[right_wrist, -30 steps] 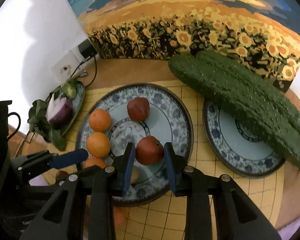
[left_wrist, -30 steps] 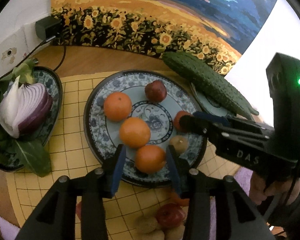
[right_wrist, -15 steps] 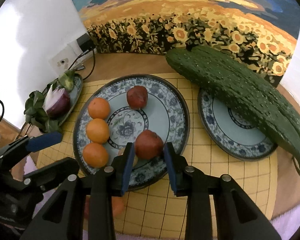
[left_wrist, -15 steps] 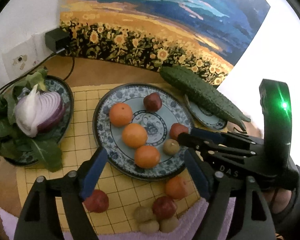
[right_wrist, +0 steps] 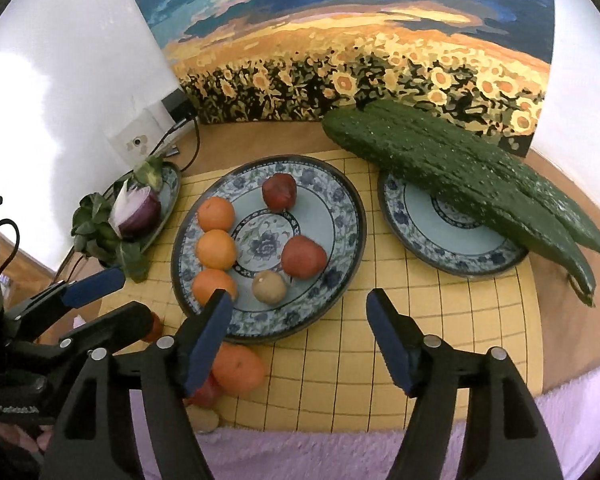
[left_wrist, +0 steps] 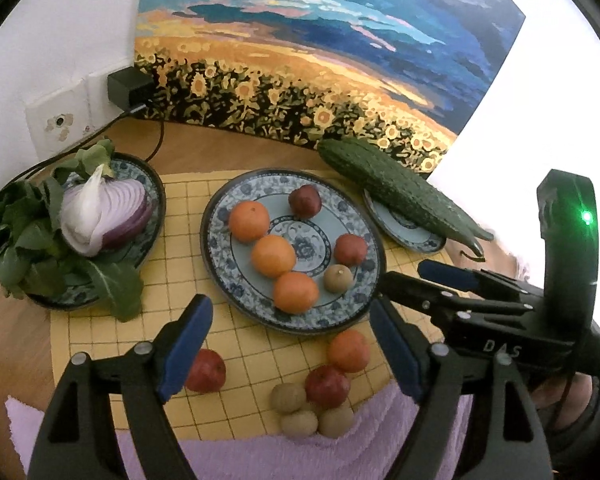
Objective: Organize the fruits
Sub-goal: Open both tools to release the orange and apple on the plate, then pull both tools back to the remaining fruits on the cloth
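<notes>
Both grippers, left gripper (left_wrist: 290, 340) and right gripper (right_wrist: 300, 334), had just been opening and stood empty; the right gripper's near finger (right_wrist: 206, 340) partly hid an orange (right_wrist: 236, 368) below the plate (right_wrist: 340, 280).

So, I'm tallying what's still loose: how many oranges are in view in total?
4. Three sit in a row on the large plate. One lies on the yellow mat in front of it. More may be hidden behind the tongs.
</notes>
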Demonstrator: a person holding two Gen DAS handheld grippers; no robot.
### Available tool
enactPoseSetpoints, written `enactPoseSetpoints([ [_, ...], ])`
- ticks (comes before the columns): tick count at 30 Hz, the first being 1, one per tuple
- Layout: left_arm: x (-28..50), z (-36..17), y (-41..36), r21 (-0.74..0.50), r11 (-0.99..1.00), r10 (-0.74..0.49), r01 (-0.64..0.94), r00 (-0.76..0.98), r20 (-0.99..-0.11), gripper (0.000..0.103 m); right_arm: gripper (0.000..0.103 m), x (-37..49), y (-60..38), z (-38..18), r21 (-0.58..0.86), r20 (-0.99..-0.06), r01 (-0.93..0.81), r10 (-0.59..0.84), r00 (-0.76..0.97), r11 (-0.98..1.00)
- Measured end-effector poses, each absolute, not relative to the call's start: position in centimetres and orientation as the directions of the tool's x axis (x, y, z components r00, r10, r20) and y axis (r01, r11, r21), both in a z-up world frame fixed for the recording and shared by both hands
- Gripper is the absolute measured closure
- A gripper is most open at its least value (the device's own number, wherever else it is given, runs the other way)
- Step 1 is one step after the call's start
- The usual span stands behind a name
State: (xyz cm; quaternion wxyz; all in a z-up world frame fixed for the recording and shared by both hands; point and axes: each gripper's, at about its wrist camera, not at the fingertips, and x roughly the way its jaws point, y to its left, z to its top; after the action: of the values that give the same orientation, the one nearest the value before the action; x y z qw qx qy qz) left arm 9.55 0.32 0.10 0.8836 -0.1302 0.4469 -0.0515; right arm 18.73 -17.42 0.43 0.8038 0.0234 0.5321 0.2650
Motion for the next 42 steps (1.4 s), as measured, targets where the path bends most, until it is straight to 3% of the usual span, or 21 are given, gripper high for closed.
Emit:
enactPoseSetpoints([
  [42,4.3,-2.4,2.3,-0.246,0.966,-0.164,-0.079,0.549,-0.819,0.017,0.031,13.3,-16.8,-0.9,0.371,-0.851,-0.399,0.479,0.216,0.839],
])
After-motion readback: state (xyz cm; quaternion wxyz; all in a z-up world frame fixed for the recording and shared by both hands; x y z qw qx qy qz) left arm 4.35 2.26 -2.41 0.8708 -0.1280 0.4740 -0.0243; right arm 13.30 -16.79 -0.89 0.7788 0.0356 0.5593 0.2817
